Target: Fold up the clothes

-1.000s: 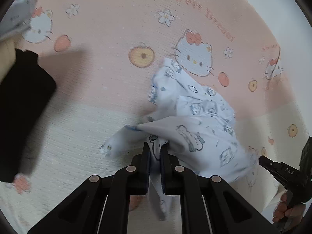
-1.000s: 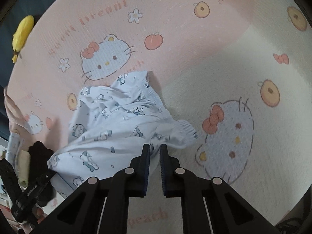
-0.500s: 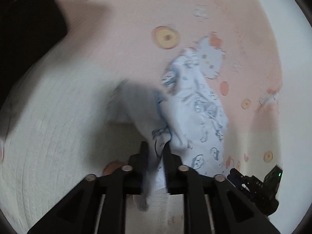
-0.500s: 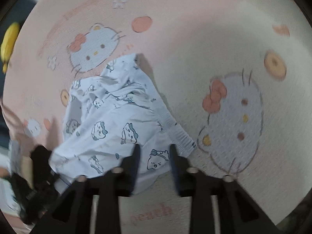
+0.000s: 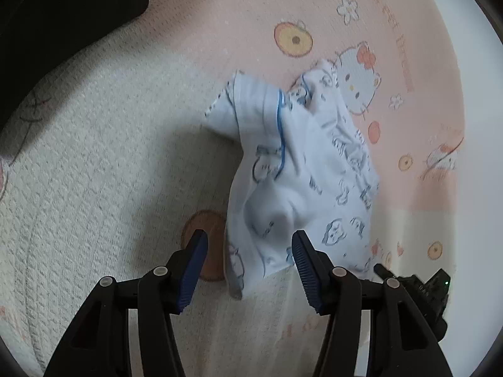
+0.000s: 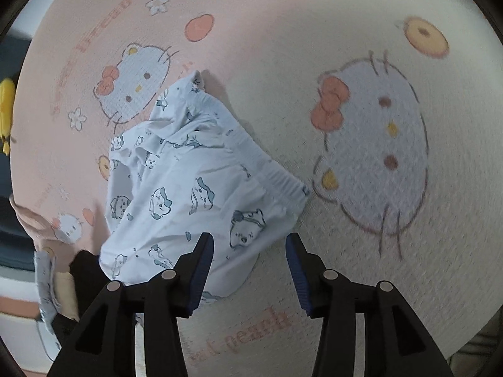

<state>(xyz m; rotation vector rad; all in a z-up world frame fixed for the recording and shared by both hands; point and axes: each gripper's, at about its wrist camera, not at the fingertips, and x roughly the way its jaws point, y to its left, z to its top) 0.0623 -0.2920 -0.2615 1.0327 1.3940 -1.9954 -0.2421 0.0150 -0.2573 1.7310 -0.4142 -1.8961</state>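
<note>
Left wrist view: my left gripper (image 5: 250, 253) and right gripper (image 6: 250, 254) both gape, released. The small white cartoon-print cotton garment (image 6: 195, 194) lies crumpled at twelve o'clock on the pink-and-cream quilted bedspread (image 6: 361, 47); light, limp, I'd pinch its ribbed waistband (image 6: 276, 182).

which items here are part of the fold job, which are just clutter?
Job: printed white shorts; left tongs and right tongs, both open; blanket as the work surface.
Clutter: black cloth; yellow toy.
</note>
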